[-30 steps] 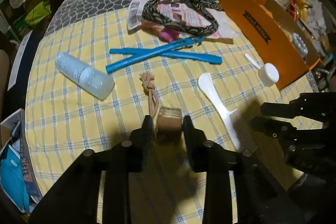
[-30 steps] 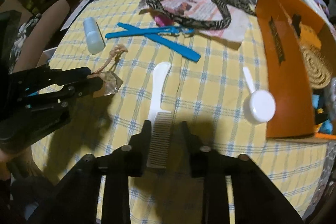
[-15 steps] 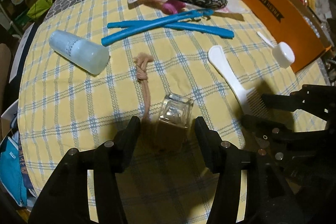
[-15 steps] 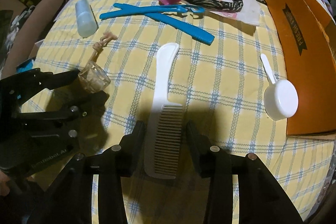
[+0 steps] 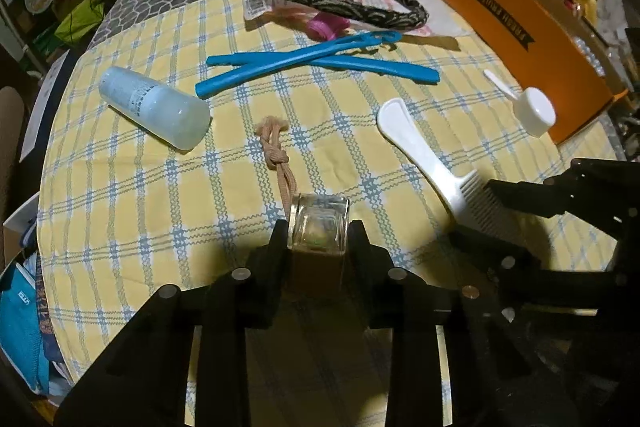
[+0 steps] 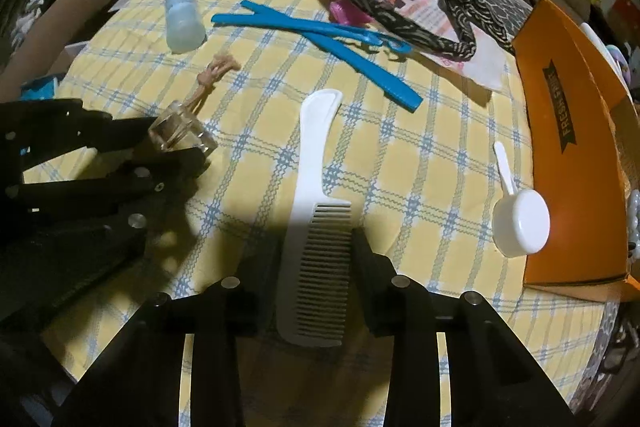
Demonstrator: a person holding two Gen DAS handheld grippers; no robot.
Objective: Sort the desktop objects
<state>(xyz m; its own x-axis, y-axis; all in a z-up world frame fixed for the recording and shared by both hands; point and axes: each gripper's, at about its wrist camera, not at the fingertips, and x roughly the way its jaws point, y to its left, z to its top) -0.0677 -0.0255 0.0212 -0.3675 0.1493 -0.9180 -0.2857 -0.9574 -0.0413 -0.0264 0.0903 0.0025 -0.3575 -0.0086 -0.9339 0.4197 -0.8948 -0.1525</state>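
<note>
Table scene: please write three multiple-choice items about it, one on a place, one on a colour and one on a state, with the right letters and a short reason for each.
1. Where does the scoop lie?
A. beside the orange box
B. on the floor
C. on a chair

2. What colour are the two crossed sticks?
A. red
B. blue
C. green

3. How is the bottle placed?
A. upright
B. lying on its side
C. broken in pieces

Answers:
1 A: the scoop lies on the cloth close against the box wall.
2 B: both sticks are bright blue.
3 B: its long side rests on the cloth.
</note>
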